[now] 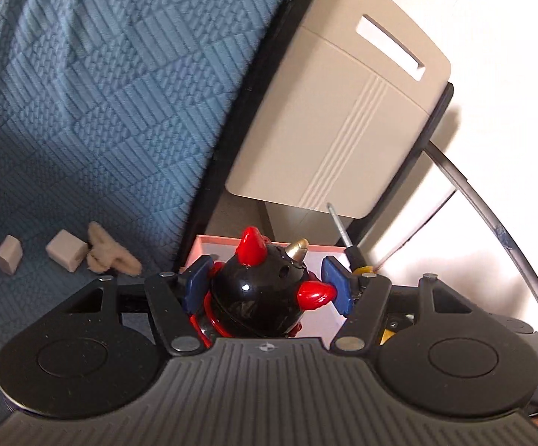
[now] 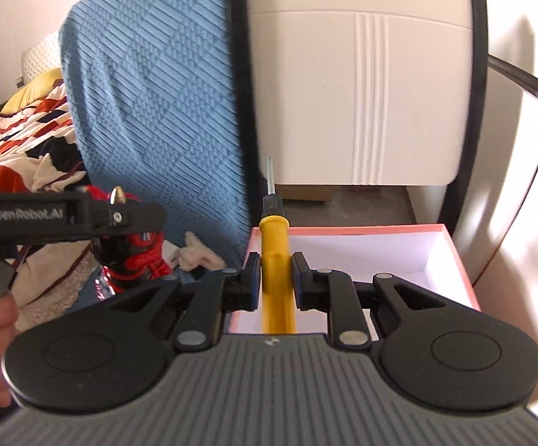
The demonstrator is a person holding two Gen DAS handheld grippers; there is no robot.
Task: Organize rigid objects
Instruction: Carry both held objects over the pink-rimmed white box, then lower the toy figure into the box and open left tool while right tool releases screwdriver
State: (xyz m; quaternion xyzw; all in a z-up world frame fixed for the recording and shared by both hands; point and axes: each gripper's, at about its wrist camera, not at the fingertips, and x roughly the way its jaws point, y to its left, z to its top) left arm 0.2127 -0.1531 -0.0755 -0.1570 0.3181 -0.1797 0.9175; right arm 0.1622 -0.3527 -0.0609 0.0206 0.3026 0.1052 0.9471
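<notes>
My left gripper point(image 1: 267, 284) is shut on a black toy figure point(image 1: 259, 290) with red horns and a gold spike, held over the near left corner of a pink box point(image 1: 317, 248). My right gripper point(image 2: 275, 277) is shut on a yellow-handled screwdriver point(image 2: 274, 252), its metal tip pointing forward, above the left part of the pink box point(image 2: 458, 260), whose white inside shows. The screwdriver also shows in the left wrist view point(image 1: 347, 241). The left gripper and toy show at the left of the right wrist view point(image 2: 131, 249).
A blue knitted cover point(image 1: 113, 111) lies on the bed, with two small white blocks point(image 1: 66, 251) and a cream cloth scrap point(image 1: 109, 254) on it. A beige headboard panel point(image 2: 358, 85) in a dark frame stands behind the box. Patterned bedding point(image 2: 16, 141) lies at the left.
</notes>
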